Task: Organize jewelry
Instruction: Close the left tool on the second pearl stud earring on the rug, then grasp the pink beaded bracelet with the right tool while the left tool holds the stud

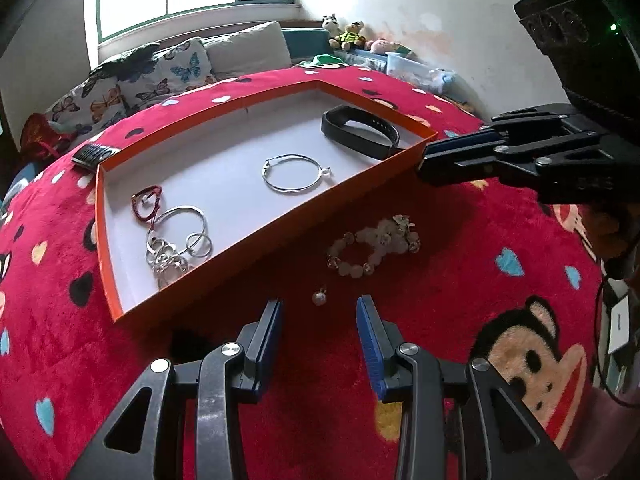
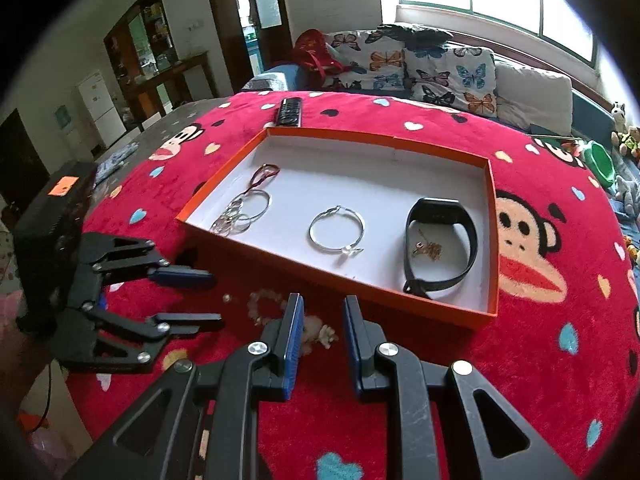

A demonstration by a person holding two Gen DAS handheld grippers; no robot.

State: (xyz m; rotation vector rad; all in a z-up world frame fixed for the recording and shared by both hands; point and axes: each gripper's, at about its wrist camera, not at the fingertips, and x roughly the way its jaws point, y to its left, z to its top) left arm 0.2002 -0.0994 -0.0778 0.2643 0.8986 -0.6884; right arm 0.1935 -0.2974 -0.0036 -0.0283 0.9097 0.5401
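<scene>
An orange box (image 1: 280, 224) (image 2: 494, 216) with a white floor lies on a red blanket. It holds a black band (image 1: 360, 130) (image 2: 440, 240), a silver hoop (image 1: 294, 174) (image 2: 336, 228), a cluster of silver rings (image 1: 176, 240) (image 2: 240, 212), a red heart charm (image 1: 146, 200) and a thin gold chain (image 2: 428, 248). A pale bead bracelet (image 1: 372, 246) (image 2: 280, 312) and a small pearl earring (image 1: 319, 297) (image 2: 227, 298) lie on the blanket outside the box. My left gripper (image 1: 320, 312) (image 2: 212, 296) is open just short of the pearl. My right gripper (image 2: 322, 320) (image 1: 420, 160) is open and empty above the bracelet.
A black remote (image 1: 93, 154) (image 2: 289, 111) lies beyond the box's far corner. Butterfly cushions (image 2: 420, 64) and a sofa stand behind the table under a window. Stuffed toys (image 1: 348, 34) sit at the far side. The red monkey-print blanket (image 2: 540, 320) covers the table.
</scene>
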